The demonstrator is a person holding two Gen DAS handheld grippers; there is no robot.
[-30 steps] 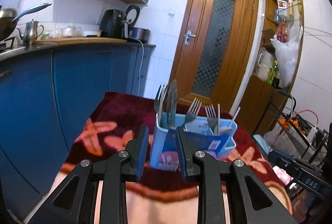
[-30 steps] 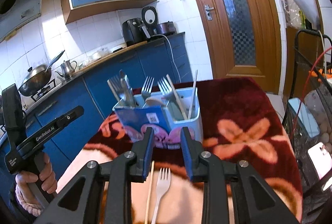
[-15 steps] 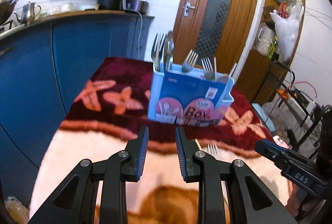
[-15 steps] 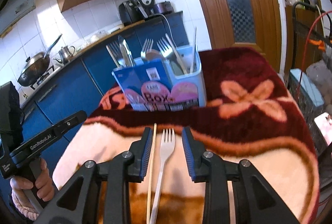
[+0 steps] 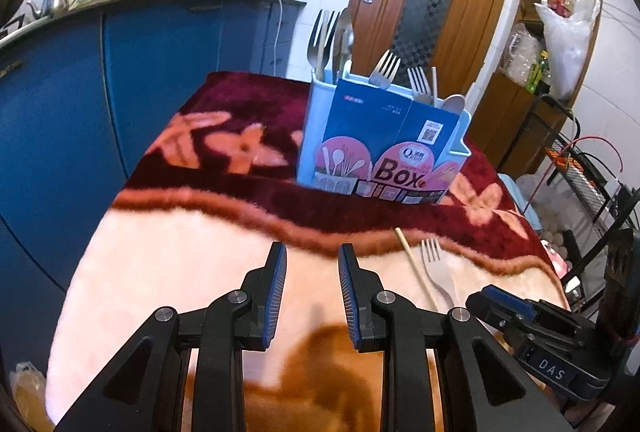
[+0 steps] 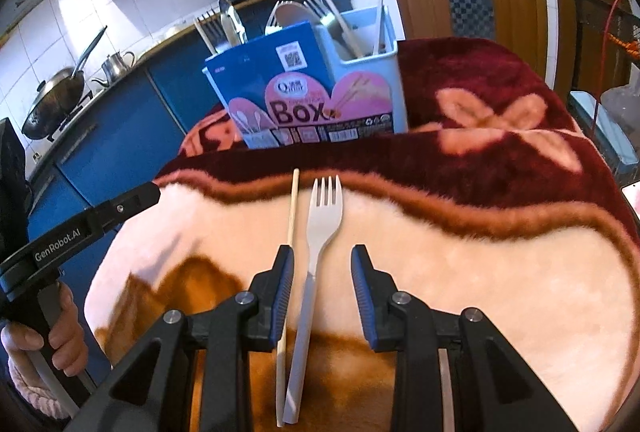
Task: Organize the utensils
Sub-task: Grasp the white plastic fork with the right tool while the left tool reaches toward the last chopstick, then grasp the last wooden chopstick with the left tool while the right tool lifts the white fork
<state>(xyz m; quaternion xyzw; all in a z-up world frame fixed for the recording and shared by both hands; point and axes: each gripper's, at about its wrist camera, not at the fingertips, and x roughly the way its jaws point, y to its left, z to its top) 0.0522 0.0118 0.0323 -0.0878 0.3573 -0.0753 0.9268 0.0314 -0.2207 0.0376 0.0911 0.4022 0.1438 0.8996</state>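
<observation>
Right wrist view shows our right claw (image 6: 321,290) spread and empty, with the white fork (image 6: 318,260) lying flat on the blanket-covered surface (image 6: 480,272) between its fingers. The fork's long axis runs straight ahead, tines pointing away toward the utensil box (image 6: 320,92). A chopstick (image 6: 289,256) lies parallel, just left. Our left claw (image 5: 310,292), also spread, sits farther off.

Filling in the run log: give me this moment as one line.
left tongs: open, empty | right tongs: open, straddling white fork | chopstick: beside fork | utensil box: upright on blanket
</observation>
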